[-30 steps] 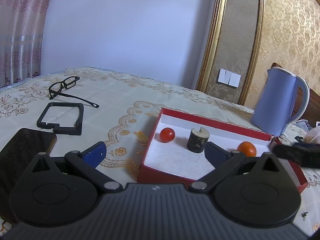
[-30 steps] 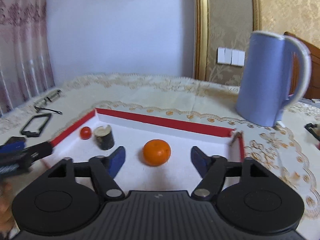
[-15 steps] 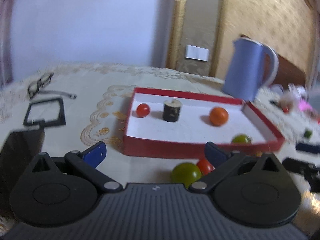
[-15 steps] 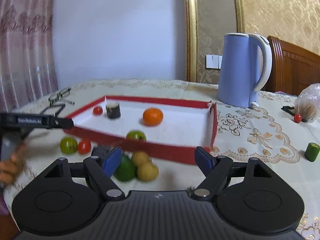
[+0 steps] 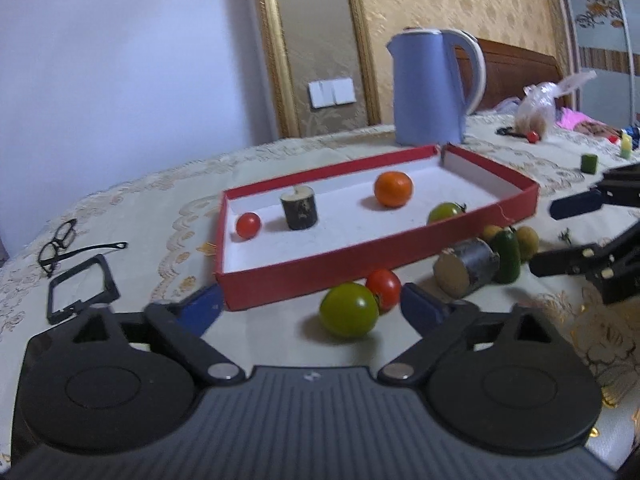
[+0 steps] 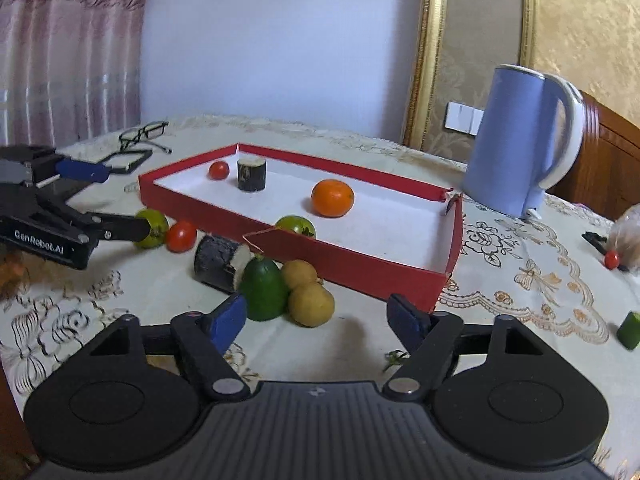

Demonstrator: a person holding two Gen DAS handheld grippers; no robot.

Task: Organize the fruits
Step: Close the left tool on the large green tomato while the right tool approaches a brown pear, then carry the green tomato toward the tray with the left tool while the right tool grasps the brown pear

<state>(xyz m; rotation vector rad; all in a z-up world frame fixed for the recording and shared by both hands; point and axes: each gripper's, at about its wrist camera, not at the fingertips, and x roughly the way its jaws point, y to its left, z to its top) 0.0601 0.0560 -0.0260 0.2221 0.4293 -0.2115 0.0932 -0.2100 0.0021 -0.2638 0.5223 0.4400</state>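
Cloth beside tray, seemingly bare

Left gripper pointed slightly downward over the table, jaws wide apart and just closing somewhat; its blue pads pressed on nothing. Seen from the right wrist, it reached in from the left edge. Right gripper was also tilted downward, jaws apart and just narrowing, nothing clamped between the pads.

A blue kettle stands behind; glasses lie beside a black frame.
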